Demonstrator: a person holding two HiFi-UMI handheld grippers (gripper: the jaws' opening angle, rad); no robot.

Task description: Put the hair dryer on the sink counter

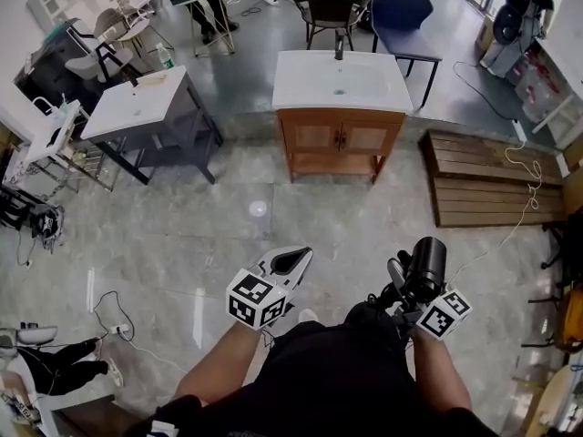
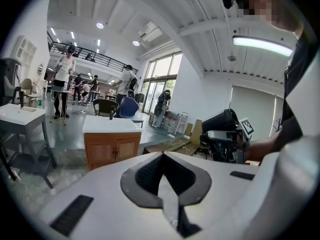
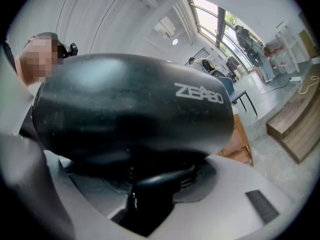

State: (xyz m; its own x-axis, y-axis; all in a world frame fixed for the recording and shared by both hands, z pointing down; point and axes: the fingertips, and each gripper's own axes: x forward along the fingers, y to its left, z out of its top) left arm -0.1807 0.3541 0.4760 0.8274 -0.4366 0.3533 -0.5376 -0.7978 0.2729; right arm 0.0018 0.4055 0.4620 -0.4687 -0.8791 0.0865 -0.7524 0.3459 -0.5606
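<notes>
While the person stands on the grey floor point(image 1: 228, 235), the right gripper point(image 1: 403, 288) is clenched on the dryer point(image 1: 426, 264), close in front of the body at the lower right of the head view. The right gripper view has the black dryer point(image 3: 130, 109) filling most of the frame, its barrel lying crosswise above the right gripper point(image 3: 150, 204), with the handle running down between the two pale jaws. White lettering shows on the side of the barrel. From the head view the barrel points up and away from the person.

The left gripper point(image 1: 293, 259) hangs beside it, near but apart, and grasps nothing. In the left gripper view the left gripper point(image 2: 167, 184) has its jaws closed tip to tip, with only a dark hollow behind them. That view also catches the dryer point(image 2: 220, 121) off to the right.

The white worktop point(image 1: 310, 85) lies well ahead across the floor, on top of a wooden cabinet point(image 1: 339, 139) with two doors. A basin is sunk in its middle and a dark tap point(image 1: 338, 48) stands at its far edge. The dryer is well apart from it. A second white sink top point(image 1: 137, 107) on a grey frame stands to the left, and wooden pallets point(image 1: 483, 180) lie on the floor to the right. A dark chair point(image 1: 330, 12) stands beyond the cabinet.
</notes>
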